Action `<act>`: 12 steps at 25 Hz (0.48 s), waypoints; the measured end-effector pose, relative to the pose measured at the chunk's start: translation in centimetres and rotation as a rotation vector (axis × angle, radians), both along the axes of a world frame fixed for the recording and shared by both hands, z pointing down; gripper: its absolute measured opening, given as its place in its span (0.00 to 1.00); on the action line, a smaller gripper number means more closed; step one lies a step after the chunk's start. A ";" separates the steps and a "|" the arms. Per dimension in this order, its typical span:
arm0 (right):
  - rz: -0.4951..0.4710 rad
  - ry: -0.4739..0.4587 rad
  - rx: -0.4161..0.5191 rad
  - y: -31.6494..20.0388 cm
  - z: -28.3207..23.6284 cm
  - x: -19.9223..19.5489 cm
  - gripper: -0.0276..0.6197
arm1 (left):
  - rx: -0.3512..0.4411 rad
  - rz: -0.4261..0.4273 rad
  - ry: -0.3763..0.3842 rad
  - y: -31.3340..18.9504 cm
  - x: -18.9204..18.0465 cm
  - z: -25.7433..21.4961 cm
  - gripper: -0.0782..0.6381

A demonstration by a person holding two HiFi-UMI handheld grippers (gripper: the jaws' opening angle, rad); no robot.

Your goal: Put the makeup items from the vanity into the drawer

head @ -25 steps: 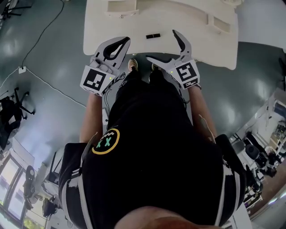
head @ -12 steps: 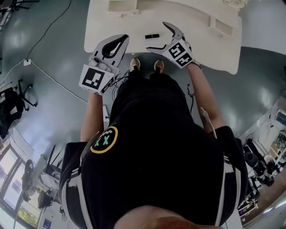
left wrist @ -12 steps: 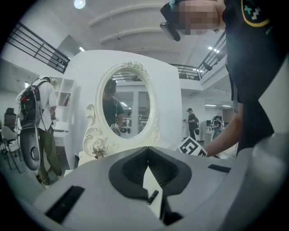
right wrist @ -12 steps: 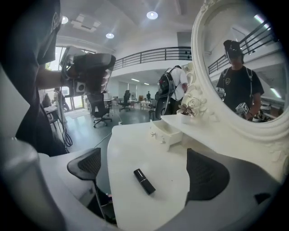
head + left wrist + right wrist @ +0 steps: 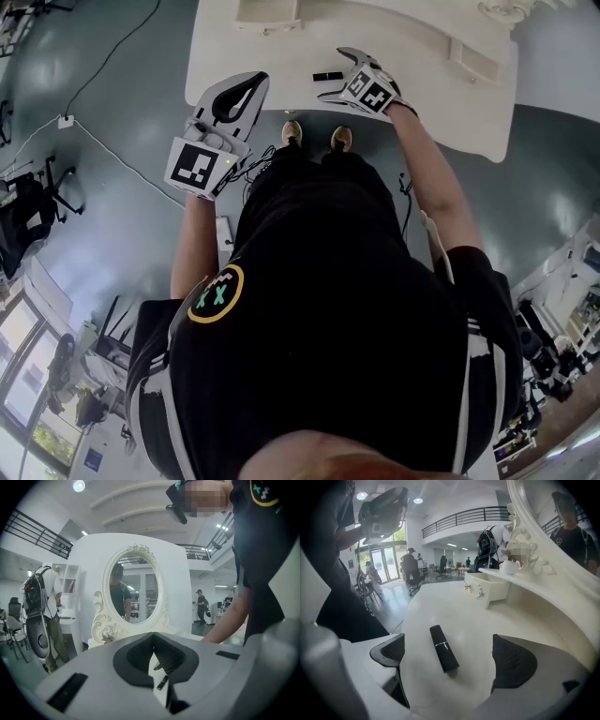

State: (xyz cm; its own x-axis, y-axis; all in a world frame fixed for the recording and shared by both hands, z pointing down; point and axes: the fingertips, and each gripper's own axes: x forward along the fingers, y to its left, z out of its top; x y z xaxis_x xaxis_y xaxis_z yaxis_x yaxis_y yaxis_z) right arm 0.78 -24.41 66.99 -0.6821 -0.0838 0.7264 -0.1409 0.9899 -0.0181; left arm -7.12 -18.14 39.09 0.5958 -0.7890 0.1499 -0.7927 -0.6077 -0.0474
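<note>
Fingers (image 5: 513, 660) of the right gripper (image 5: 451, 662) gape astride the lipstick (image 5: 444, 654) on the vanity (image 5: 511, 620), ready to pinch. Left gripper (image 5: 153, 641) (closed, empty) idles

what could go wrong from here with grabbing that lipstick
1. The lipstick lies nearer one jaw of the open right gripper. That jaw may touch first and roll it across the vanity top.
2. The small drawer looks closed, and the left gripper hangs shut, away from it, so stowing could stall.
</note>
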 end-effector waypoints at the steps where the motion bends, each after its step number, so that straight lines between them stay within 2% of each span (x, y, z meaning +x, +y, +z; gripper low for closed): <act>1: -0.009 0.018 -0.007 0.0 0.7 0.1 0.97 | 0.001 -0.005 -0.002 0.0 -0.2 -0.1 0.14; 3: -0.014 0.035 -0.020 0.0 1.7 0.4 0.97 | 0.004 -0.016 -0.004 0.0 -0.6 -0.3 0.14; 9: -0.011 0.008 -0.033 0.0 1.9 0.4 0.96 | 0.002 -0.035 -0.001 -0.6 -1.4 -0.1 0.14; 12: -0.022 0.006 -0.029 0.0 1.8 0.4 0.91 | 0.011 -0.030 -0.001 -1.2 -1.4 -0.5 0.14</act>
State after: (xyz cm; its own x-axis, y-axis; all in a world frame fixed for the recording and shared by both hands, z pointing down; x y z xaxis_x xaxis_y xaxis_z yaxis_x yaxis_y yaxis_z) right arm 1.22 -24.42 68.74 -0.6790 -0.0477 0.7325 -0.1194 0.9918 -0.0461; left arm -8.47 -19.38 38.63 0.5720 -0.8079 0.1416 -0.8103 -0.5834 -0.0551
